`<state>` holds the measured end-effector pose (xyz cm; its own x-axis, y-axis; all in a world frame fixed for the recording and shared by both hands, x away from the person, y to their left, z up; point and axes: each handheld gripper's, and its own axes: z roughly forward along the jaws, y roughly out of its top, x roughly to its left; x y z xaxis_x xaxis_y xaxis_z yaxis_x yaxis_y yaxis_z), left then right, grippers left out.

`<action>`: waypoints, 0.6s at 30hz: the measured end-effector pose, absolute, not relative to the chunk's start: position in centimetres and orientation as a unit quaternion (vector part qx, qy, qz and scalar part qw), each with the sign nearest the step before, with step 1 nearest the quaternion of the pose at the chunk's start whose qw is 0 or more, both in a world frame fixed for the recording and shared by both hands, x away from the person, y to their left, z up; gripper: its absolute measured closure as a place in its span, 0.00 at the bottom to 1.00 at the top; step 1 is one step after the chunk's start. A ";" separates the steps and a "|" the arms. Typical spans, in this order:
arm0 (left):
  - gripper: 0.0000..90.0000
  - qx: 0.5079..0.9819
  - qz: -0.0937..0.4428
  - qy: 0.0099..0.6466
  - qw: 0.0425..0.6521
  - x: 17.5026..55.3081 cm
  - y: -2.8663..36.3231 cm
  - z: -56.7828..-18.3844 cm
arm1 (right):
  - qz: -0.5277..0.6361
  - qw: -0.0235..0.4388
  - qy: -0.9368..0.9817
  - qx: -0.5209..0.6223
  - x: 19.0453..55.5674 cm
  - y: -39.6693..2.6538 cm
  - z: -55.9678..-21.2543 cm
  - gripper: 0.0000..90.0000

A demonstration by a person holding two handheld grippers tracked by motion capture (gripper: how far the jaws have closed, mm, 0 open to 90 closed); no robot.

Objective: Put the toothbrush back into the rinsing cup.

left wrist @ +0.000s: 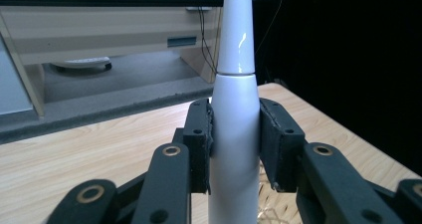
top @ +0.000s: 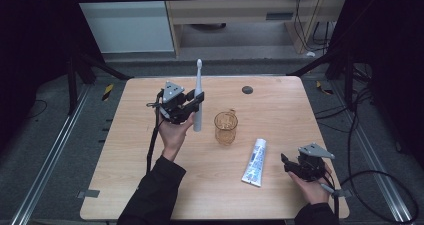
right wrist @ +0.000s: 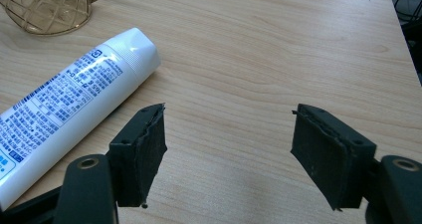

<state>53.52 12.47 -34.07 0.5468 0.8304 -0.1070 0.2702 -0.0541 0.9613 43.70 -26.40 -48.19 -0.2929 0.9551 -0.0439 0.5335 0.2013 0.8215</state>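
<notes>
Your left tool (top: 192, 106) is clenched on the white electric toothbrush (top: 198, 97), which stands upright in its grip above the table (top: 280, 110), brush head at the top and the handle's lower end hanging free just left of the amber glass cup (top: 226, 127). In the left gripper view the two black pads (left wrist: 199, 139) press against either side of the toothbrush (left wrist: 234, 149) handle, just below the seam where the narrower neck begins, and the handle runs straight up between them; a bit of the cup's gold pattern shows at the bottom edge beside the handle. Your left hand (top: 172, 135) holds that tool over the left middle of the table, its grey three-cornered plate facing up. The cup stands upright near the table's centre, apart from the toothbrush. The white toothpaste tube (top: 255, 162) lies flat on the wood to the right of and nearer to you than the cup, cap end pointing away from you. Your right tool (top: 287, 164) is released: its jaws stand wide apart with bare wood between them, low over the right near corner of the table, just right of the tube and not touching it. In the right gripper view the toothpaste tube (right wrist: 74, 104) lies left of the jaws, cap toward the cup (right wrist: 50, 7) at the upper left.
</notes>
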 end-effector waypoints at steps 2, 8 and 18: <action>0.75 0.677 0.253 0.403 0.561 53.6 12.2 -34.0 | 0.363 0.293 0.718 0.517 43.7 -26.4 -48.2 0.32; 0.75 0.665 0.256 0.396 0.578 53.6 11.5 -33.7 | 0.363 0.291 0.717 0.519 43.7 -26.4 -48.2 0.32; 0.75 0.657 0.257 0.390 0.592 53.9 10.3 -33.4 | 0.363 0.293 0.717 0.519 43.7 -26.5 -48.2 0.32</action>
<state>53.91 10.35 -33.35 0.5638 0.8166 -0.1237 0.2086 0.0041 0.9780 43.68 -26.54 -48.21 -0.2903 0.9559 -0.0437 0.5310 0.1989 0.8237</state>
